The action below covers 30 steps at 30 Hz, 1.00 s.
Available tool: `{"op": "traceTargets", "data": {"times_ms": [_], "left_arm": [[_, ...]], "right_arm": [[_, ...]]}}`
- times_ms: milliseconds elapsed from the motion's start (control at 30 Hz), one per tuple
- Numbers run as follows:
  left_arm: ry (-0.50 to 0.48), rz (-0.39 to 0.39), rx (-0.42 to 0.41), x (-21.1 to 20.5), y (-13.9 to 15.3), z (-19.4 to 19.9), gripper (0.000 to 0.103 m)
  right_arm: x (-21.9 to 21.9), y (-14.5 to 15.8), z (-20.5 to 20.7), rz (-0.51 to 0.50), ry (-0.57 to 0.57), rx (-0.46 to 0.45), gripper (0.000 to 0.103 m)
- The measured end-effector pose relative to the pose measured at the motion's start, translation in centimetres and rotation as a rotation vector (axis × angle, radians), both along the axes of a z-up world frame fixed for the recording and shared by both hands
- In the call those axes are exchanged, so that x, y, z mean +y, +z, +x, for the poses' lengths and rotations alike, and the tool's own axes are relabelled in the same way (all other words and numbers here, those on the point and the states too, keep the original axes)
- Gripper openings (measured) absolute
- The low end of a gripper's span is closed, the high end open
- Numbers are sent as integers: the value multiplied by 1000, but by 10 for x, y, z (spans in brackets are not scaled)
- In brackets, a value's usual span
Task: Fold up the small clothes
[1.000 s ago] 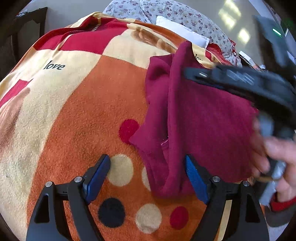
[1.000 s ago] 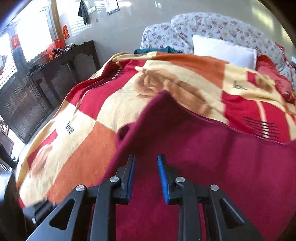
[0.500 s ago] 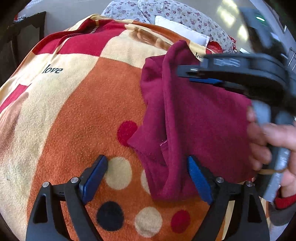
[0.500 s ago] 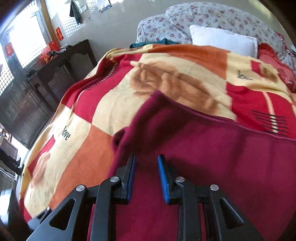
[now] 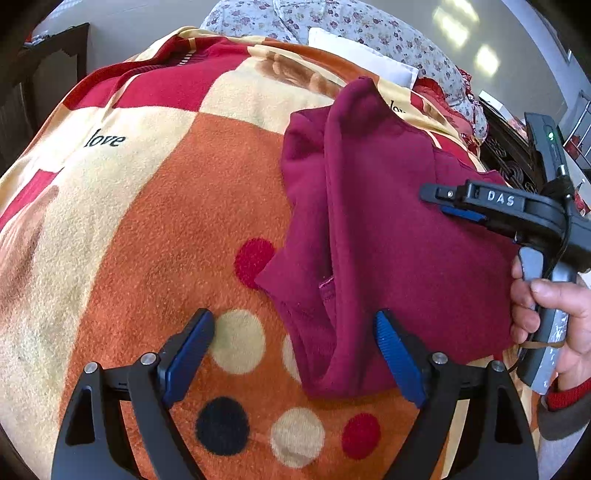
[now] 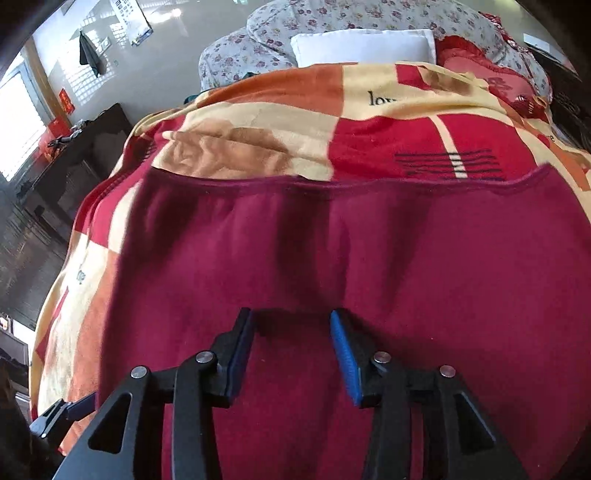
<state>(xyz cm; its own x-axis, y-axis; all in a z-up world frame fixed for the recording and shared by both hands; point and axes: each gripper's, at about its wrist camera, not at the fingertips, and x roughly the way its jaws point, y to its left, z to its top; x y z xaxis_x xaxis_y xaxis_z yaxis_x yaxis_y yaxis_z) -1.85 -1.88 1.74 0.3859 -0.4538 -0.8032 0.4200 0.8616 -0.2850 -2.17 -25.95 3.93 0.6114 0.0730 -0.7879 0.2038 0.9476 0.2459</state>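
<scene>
A maroon fleece garment (image 5: pixel 388 229) lies folded on a patterned blanket (image 5: pixel 166 221), with a lengthwise fold ridge on its left part. My left gripper (image 5: pixel 293 321) stands open and wide just above the blanket; the garment's near corner reaches in beside its right finger (image 5: pixel 395 354), unpressed. The right gripper (image 5: pixel 461 206), held by a hand, hovers over the garment's right side. In the right wrist view the right gripper (image 6: pixel 291 315) is low over the flat maroon cloth (image 6: pixel 332 258); its jaws are opening and grip nothing. The left gripper (image 6: pixel 62 410) shows at the bottom left.
A white pillow (image 6: pixel 362 48) and a floral quilt (image 6: pixel 314 22) lie at the head of the bed. Dark wooden furniture (image 6: pixel 74 162) stands along the left wall. A carved dark bed frame (image 5: pixel 509 162) runs at the right edge.
The right gripper has drawn back to the right across the garment and its jaws have spread. The cloth edge that stood raised before it now lies flat. The left gripper stayed put.
</scene>
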Motion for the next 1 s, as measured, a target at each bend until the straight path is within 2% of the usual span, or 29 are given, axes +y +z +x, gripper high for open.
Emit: {"op": "traceTargets", "data": {"times_ms": [167,333,467,633,800,867,900,933,1000], "left_arm": [[31,0,-66,11,18,7,87],[49,-61,18,12,13,26,87],[71,-81,40,7,2,34,87],[70,-126,17,-2,-3,39,94],[32,-181,-8,-10,-6,42,93],[7,-223,-1,-11,-9,43,66],[-10,-247,23,-12,-12,44,49],[-15,-278,36,-10,-13,43,41],[-26,-345,28,-4,-13,41,26]], "right_arm": [[4,16,-4,5,20,-46,49],[-6,-6,7,94,-8,-29,50],[-5,-4,3,122,11,-54,63],[2,-5,6,114,47,-57,76],[6,-2,7,99,46,-42,78],[8,6,7,142,25,-33,78],[11,11,7,190,36,-43,78],[17,17,10,231,59,-47,78],[34,26,17,213,90,-29,78]]}}
